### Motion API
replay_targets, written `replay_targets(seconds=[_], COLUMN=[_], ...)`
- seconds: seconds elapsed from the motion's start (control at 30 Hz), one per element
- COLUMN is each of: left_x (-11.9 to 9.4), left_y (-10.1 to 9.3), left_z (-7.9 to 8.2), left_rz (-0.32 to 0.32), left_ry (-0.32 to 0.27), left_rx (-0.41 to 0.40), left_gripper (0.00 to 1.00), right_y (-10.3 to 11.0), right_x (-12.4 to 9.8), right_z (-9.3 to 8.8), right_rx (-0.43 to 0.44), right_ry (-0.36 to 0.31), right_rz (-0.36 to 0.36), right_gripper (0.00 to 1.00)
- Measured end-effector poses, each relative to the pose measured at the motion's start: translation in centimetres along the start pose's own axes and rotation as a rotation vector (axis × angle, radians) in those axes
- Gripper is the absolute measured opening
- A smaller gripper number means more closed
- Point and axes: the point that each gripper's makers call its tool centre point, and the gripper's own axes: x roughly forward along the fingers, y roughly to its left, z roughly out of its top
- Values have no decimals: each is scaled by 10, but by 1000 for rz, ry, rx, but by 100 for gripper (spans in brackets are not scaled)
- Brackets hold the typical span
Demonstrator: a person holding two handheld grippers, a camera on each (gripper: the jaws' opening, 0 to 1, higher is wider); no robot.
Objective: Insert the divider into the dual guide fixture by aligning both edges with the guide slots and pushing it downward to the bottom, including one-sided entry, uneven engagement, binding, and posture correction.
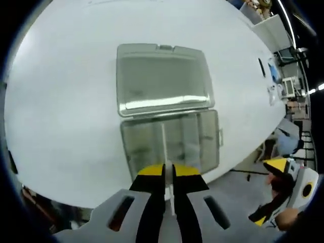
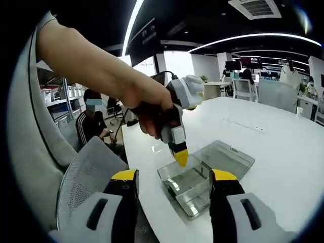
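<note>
The left gripper [image 1: 168,174] pinches one thin translucent divider [image 1: 164,147] between nearly closed yellow-tipped jaws, its long axis running away from the jaws across the clear plastic box [image 1: 169,144]. That one box, rectangular with its hinged lid [image 1: 162,81] laid flat behind, sits on the white table [image 1: 61,101]. The right gripper [image 2: 174,177], jaws wide and empty, hovers near the box.

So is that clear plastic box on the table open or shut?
Open. The clear box has its lid folded flat back on the white table, showing the compartments inside.
</note>
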Motion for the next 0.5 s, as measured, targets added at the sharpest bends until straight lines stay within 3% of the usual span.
replay_targets(seconds=[0.5], left_x=[5], left_y=[3], left_z=[1], left_rz=[14], left_ry=[1], left_rx=[-25], left_gripper=[1], right_y=[1], right_x=[-2], right_z=[-5], right_rx=[3], right_ry=[3], right_rz=[8], right_gripper=[54])
